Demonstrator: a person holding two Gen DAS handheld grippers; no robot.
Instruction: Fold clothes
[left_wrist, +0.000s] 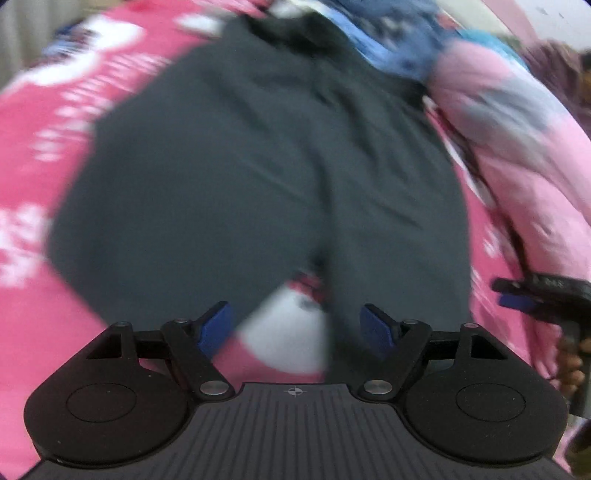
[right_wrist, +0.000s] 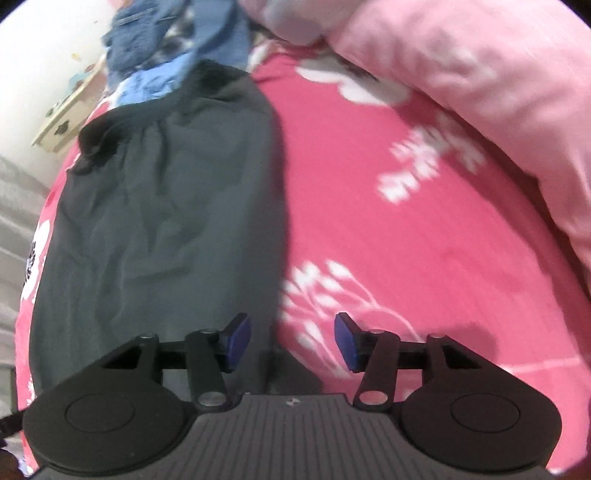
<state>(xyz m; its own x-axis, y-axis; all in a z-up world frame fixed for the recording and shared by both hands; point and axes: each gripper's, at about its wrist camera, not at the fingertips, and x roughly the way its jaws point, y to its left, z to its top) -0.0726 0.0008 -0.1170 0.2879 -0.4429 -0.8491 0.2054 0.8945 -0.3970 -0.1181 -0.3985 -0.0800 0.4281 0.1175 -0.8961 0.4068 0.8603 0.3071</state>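
Observation:
A dark grey garment (left_wrist: 258, 177) lies spread on a pink bedsheet with white print (left_wrist: 37, 155); the left wrist view is blurred. My left gripper (left_wrist: 298, 328) is open and empty just above the garment's near edge. In the right wrist view the same garment (right_wrist: 166, 206) lies at the left with its gathered waistband at the far end. My right gripper (right_wrist: 291, 341) is open and empty over the garment's right near corner. The right gripper also shows at the right edge of the left wrist view (left_wrist: 517, 295).
A pile of blue clothes (right_wrist: 173, 48) lies beyond the garment. A light pink blanket (right_wrist: 461, 92) is bunched along the right side of the bed. A cream bedside cabinet (right_wrist: 66, 118) stands by the wall at the far left.

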